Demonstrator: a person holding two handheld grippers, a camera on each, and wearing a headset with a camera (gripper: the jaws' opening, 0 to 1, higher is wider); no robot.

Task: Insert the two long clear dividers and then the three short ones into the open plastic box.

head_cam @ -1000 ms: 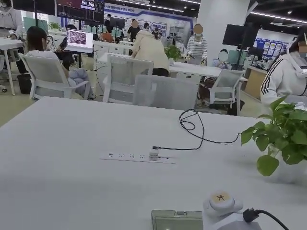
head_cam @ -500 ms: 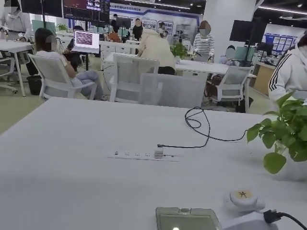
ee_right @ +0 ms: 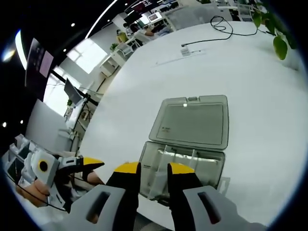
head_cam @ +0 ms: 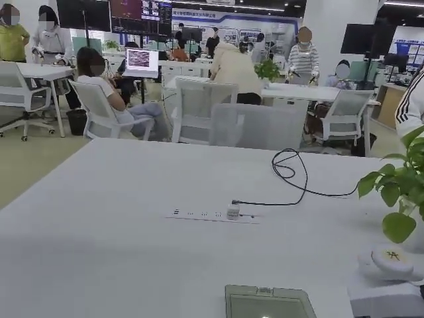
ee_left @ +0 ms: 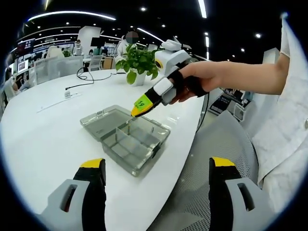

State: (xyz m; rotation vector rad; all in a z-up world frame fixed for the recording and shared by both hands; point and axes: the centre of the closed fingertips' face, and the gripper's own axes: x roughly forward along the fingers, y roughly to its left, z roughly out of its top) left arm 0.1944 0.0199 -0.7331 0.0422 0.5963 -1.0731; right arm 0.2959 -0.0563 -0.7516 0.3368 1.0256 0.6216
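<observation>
The clear plastic box (ee_left: 132, 144) lies open at the table's near edge, its lid (ee_left: 103, 120) folded back flat. My left gripper (ee_left: 156, 166) hangs open off the table edge, short of the box, nothing between its wide-apart jaws. A hand holds my right gripper (ee_left: 137, 109) with its yellow tip over the hinge side of the box. From its own view, my right gripper (ee_right: 154, 171) hovers above the box (ee_right: 185, 166) with a narrow gap between the jaws. Faint clear strips show inside the box; I cannot tell whether one is gripped. The lid (head_cam: 268, 303) lies at the head view's bottom edge.
A potted plant (head_cam: 397, 192) stands at the table's right side. A white power strip (head_cam: 212, 215) with a black cable (head_cam: 291, 175) lies mid-table. Chairs, desks and several people are beyond the far edge. The left gripper (ee_right: 84, 168) also appears low left in the right gripper view.
The head camera has panned, shifting the scene to the right. The white gripper top beside the lid has moved further right, away from the lid.
</observation>
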